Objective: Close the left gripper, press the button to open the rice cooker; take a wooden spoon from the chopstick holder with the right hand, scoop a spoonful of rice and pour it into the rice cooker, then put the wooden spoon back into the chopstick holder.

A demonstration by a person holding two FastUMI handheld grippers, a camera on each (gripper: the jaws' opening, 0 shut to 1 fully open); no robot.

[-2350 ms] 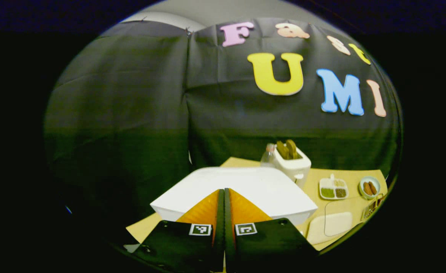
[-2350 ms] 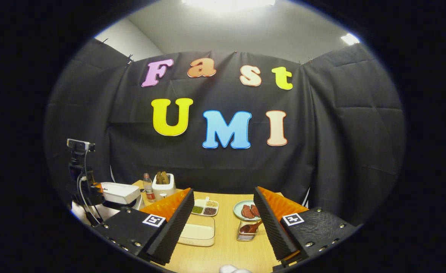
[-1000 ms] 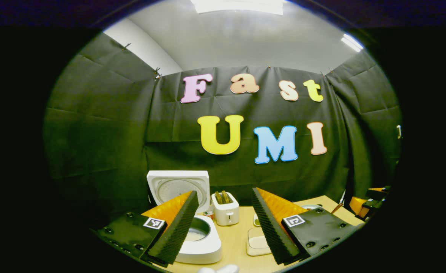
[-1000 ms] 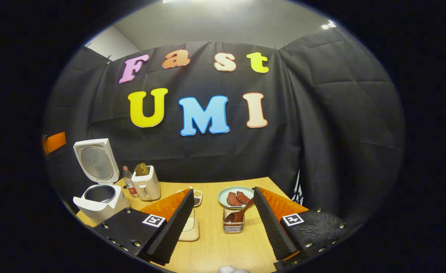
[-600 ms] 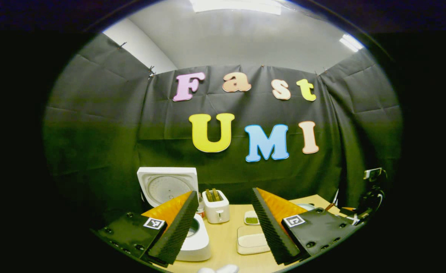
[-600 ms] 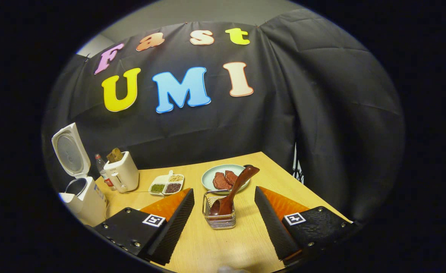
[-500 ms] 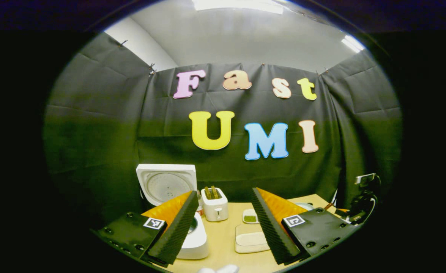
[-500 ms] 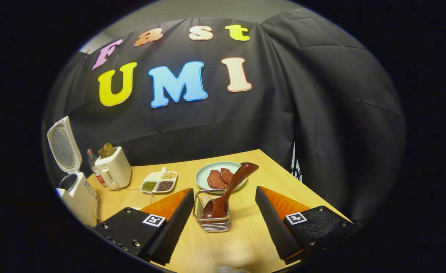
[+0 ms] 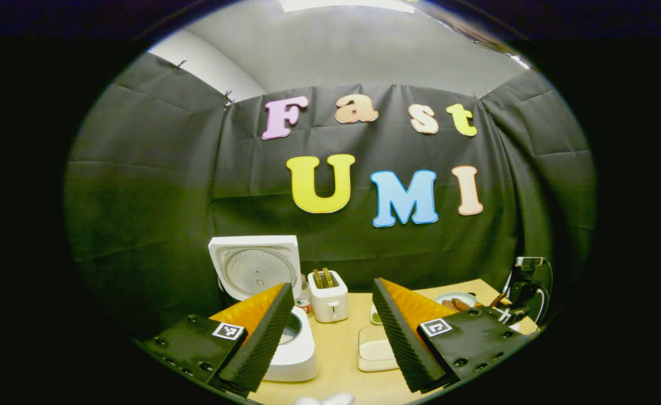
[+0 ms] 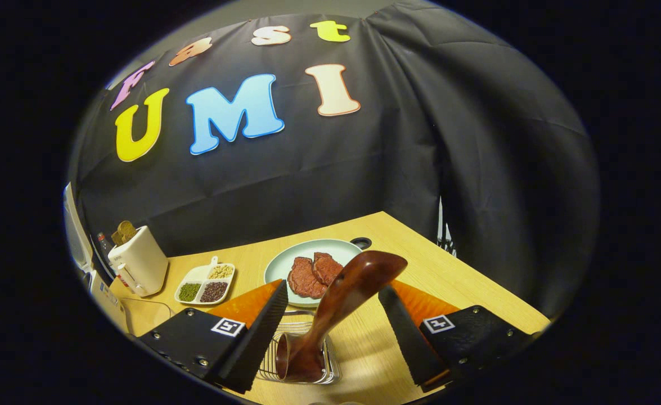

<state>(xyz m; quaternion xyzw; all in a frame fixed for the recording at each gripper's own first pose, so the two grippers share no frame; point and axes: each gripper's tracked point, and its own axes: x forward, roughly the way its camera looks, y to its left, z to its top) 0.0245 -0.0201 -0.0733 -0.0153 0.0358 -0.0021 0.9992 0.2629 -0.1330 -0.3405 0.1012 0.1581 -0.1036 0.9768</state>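
The white rice cooker [image 9: 299, 354] stands with its lid [image 9: 254, 270] raised upright. My left gripper [image 9: 332, 284] is open, held back from the cooker, with nothing between its fingers. A shallow white rice box [image 9: 372, 353] lies right of the cooker. In the right gripper view the dark wooden spoon [image 10: 353, 287] leans in the wire chopstick holder [image 10: 331, 368], bowl end down. My right gripper [image 10: 333, 287] is open just above the holder. The spoon's handle rises between its fingers, with a gap on each side. The other gripper [image 9: 524, 287] shows far right in the left gripper view.
A white toaster [image 10: 136, 261] with bread and a bottle [image 10: 102, 244] stand at the back left. A divided dish of beans [image 10: 203, 287] and a plate [image 10: 285, 261] with meat slices lie behind the holder. The table's right edge [image 10: 476, 270] runs close by.
The left gripper went from shut on the cooker's top to open and drew back; the lid swung up. The right gripper closed in on the holder until the spoon handle stood between its fingers.
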